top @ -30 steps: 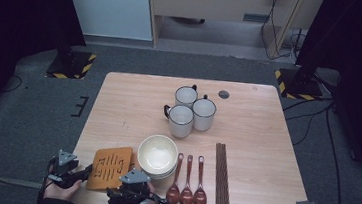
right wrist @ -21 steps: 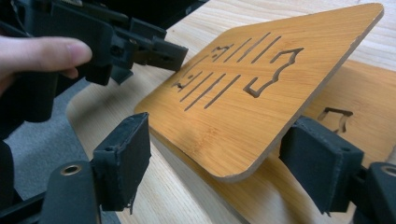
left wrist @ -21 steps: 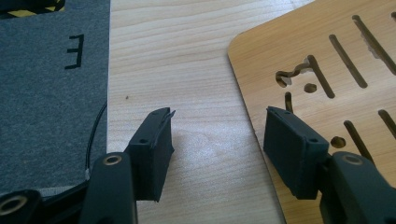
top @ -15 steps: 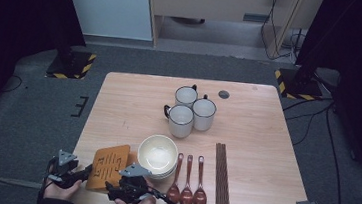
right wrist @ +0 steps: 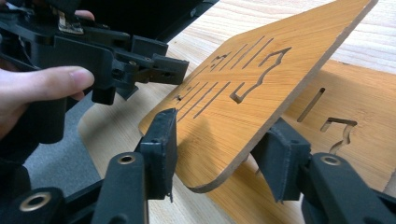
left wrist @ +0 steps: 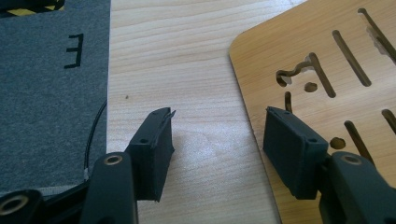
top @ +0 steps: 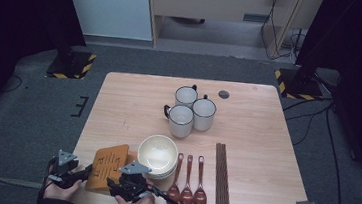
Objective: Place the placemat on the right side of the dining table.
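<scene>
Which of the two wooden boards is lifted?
The upper board, tilted with its corner between the right gripper jaws; the lower board lies flat beneath.

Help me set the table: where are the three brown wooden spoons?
In the high view the three brown wooden spoons lie side by side near the table's front edge, between the stacked cream bowls and the dark chopsticks.

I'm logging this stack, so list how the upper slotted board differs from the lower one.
The upper board is tilted, one corner raised; the lower board lies flat on the table. The upper board's corner sits between the jaws of the right tool, which have just been closing; the lower board lies outside them. Both are the same tan wood with cut slots.
</scene>
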Action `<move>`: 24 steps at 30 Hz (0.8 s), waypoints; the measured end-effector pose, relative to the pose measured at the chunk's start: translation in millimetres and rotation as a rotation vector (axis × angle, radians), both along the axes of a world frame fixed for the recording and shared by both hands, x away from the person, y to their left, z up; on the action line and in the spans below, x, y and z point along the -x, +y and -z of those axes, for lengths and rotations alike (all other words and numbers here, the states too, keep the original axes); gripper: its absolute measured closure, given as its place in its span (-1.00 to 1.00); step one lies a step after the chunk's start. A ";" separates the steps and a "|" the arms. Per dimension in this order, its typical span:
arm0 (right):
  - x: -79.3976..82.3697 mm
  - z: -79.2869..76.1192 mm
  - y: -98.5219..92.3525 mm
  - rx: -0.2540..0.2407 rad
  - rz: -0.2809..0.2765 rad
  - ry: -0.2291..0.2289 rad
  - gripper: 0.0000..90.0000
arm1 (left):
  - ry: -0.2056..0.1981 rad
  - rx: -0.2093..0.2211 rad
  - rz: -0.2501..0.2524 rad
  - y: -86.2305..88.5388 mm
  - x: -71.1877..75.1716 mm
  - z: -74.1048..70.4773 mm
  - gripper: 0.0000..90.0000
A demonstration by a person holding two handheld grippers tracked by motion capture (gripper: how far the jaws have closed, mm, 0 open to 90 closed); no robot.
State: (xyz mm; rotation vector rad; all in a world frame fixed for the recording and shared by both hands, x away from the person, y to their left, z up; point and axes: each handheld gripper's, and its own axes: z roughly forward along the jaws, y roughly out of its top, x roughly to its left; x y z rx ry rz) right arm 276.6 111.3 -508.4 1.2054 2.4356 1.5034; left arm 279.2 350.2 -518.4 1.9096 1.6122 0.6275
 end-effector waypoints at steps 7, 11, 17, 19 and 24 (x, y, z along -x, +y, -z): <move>0.6 -4.3 -3.4 -0.028 -0.014 0.017 0.35 | -0.055 0.040 -0.001 -0.4 1.3 -4.3 -0.19; 0.7 -5.4 -6.0 -0.035 -0.029 0.021 0.43 | -0.101 0.079 -0.018 2.2 2.5 -6.8 -0.28; 0.2 -7.8 -9.9 -0.054 -0.051 0.033 0.57 | -0.157 0.123 -0.040 5.4 4.8 -10.6 -0.35; 0.4 -8.4 -11.2 -0.058 -0.057 0.034 0.61 | -0.170 0.129 -0.040 5.6 5.3 -11.7 -0.36; 0.9 -9.5 -13.9 -0.083 -0.076 0.052 0.72 | -0.204 0.142 -0.043 6.0 6.8 -14.6 -0.36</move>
